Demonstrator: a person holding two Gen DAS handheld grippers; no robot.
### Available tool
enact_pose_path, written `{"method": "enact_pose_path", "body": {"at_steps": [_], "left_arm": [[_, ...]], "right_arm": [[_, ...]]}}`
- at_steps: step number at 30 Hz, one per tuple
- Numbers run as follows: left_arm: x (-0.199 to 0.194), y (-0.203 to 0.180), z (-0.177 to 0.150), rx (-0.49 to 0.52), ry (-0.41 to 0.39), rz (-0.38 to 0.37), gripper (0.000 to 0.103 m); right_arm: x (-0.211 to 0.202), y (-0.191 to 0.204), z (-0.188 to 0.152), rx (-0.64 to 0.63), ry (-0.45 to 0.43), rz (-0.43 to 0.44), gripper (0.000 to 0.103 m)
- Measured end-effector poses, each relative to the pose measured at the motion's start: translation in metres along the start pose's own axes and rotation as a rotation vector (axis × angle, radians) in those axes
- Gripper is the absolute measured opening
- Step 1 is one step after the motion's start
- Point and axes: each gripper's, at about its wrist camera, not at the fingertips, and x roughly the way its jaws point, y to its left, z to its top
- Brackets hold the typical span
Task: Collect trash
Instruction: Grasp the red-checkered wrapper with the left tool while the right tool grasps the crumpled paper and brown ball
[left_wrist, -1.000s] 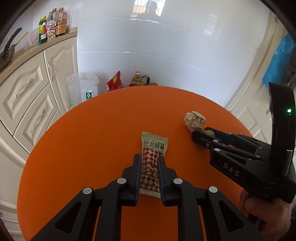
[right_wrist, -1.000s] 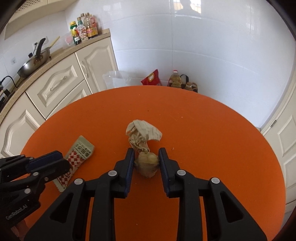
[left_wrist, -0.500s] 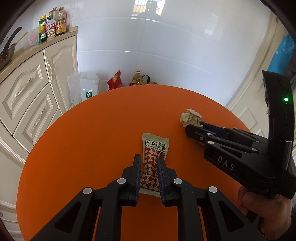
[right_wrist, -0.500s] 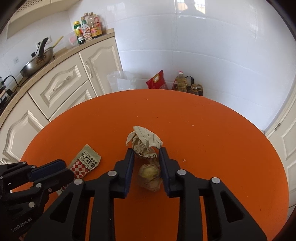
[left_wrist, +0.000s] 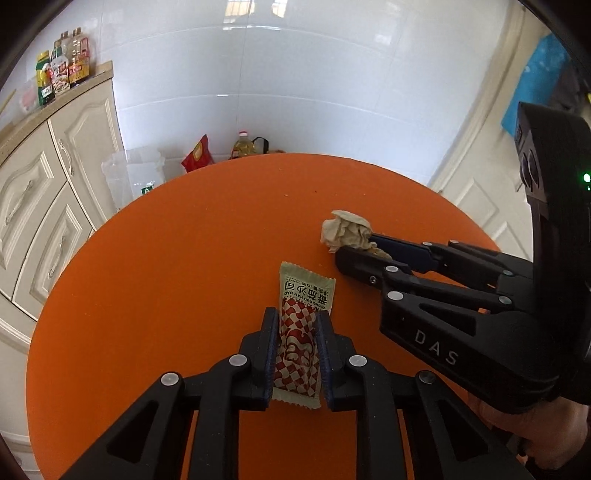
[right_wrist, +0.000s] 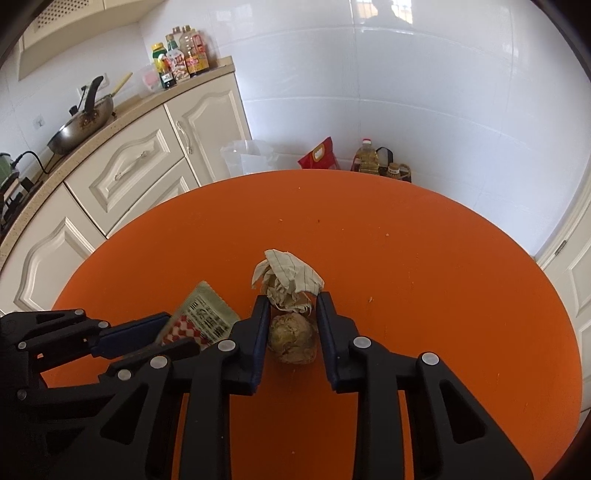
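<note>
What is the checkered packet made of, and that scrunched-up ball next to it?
The checkered packet looks like thin printed plastic film: crimped zigzag ends, slightly shiny. The scrunched ball looks like matte paper, maybe a lined wrapper: sharp creases, faint stripes.

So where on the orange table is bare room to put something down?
Free: the far half of the table toward the wall, and its right side. Crowded: near the middle, where the wrapper, the paper ball and both grippers sit.

The left gripper (left_wrist: 297, 325) clamps a checkered snack wrapper (left_wrist: 300, 332) lying on the orange bench (left_wrist: 166, 288). To its right, the right gripper (left_wrist: 360, 254) reaches a crumpled paper wad (left_wrist: 345, 230), apparently pinching it.
</note>
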Motion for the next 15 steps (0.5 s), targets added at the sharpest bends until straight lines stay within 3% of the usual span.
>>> {"method": "enact_pose_path", "body": {"at_steps": [4,6,10,14,15], "left_arm": [[-0.002,-0.002,-0.001,0.022,-0.008,0.014,0.019],[-0.004,-0.001,0.0,0.016,0.005,-0.028,0.02],[-0.011,-0.008,-0.003,0.075,-0.018,-0.002,0.043],[-0.004,-0.018,-0.01,0.113,-0.018,0.04,0.037],[-0.004,-0.018,-0.011,0.109,-0.028,0.055,0.027]], "right_arm": [[0.0,0.0,0.0,-0.004,0.0,-0.001,0.027],[0.0,-0.001,0.0,0.001,0.0,0.004,0.027],[-0.001,-0.002,-0.001,0.014,-0.001,0.019,0.027],[-0.001,-0.001,-0.002,-0.013,0.002,-0.003,0.026],[-0.001,-0.001,-0.002,-0.012,0.002,-0.004,0.026]]}}
